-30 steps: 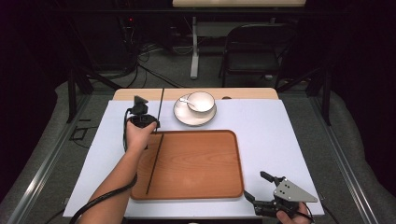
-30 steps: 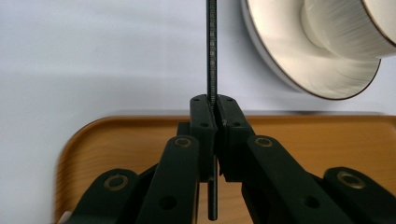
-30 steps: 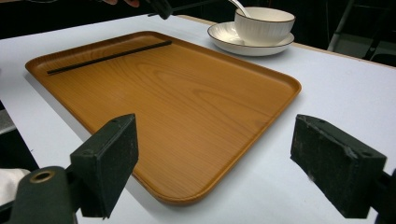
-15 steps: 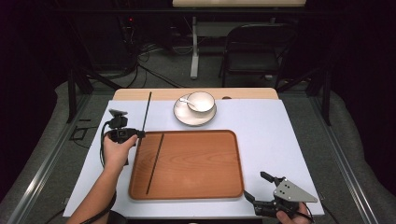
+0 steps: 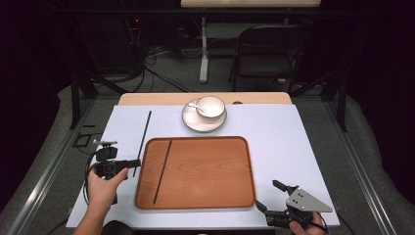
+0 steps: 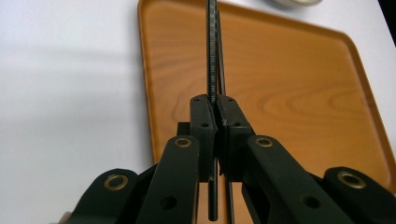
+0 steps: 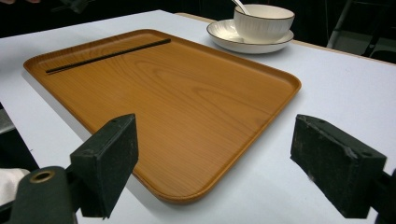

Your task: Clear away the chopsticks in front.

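One black chopstick (image 5: 142, 142) is being held off the left edge of the tray (image 5: 205, 196), above the surface (image 5: 303, 142), by the left gripper (image 5: 133, 162). In the left gripper view the fingers (image 6: 202, 135) are being pressed together on that chopstick (image 6: 211, 56) near its lower end, so the long end is being left free to point toward the far edge of the surface. The grip is likely being kept near the end for easy laying down beside its mate. The second chopstick (image 5: 162, 171) is lying flat inside the tray, along its left edge, probably as the first of a pair being collected there.

The right gripper (image 5: 274, 199) is being held idle at the near right corner of the surface, its fingers (image 7: 105, 168) spread wide apart with nothing between them.

The chopsticks are thin, straight and matte black. The tray is wooden, rectangular with rounded corners, a low raised rim and a smooth grained finish. A white glazed bowl (image 5: 210, 106) with a spoon (image 5: 195, 105) is sitting on a saucer (image 5: 191, 121) near the far edge of the surface, which is being covered by a plain pale sheet.
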